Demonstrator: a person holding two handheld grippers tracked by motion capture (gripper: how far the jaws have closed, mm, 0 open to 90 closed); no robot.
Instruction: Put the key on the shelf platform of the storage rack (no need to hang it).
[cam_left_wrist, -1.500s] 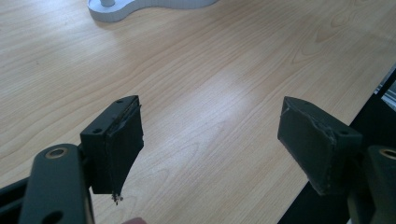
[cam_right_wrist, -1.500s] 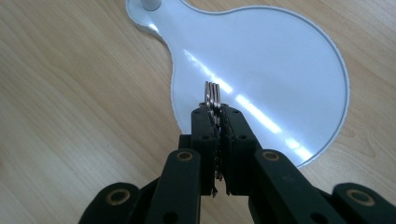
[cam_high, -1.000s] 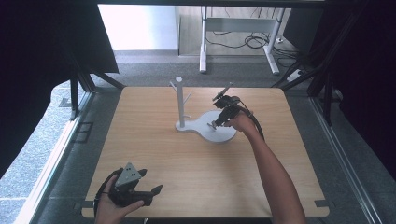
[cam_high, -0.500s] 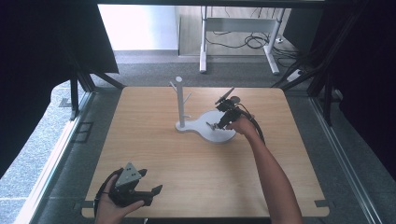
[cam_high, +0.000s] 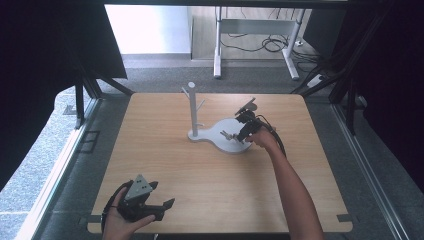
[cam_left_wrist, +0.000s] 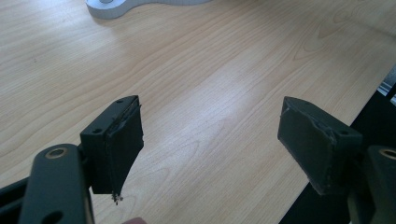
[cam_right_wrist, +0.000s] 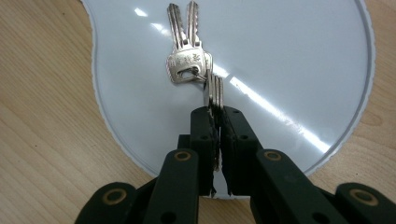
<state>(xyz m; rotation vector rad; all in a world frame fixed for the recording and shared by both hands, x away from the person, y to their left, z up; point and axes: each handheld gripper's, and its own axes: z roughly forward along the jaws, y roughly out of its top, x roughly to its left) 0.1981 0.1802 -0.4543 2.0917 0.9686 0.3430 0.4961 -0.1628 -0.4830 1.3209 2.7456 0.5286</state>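
A bunch of keys (cam_right_wrist: 191, 56), light, stiff and slippery, is pinched by one blade between the pressed-together jaws of the right gripper (cam_right_wrist: 217, 122), the rest lying just ahead on the white tray (cam_right_wrist: 303, 60).

High cam overhead – gripper cams close, share table (cam_high: 165, 150).

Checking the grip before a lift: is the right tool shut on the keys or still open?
Shut. The right tool has its jaws pressed together on the keys, which lie on the white base.
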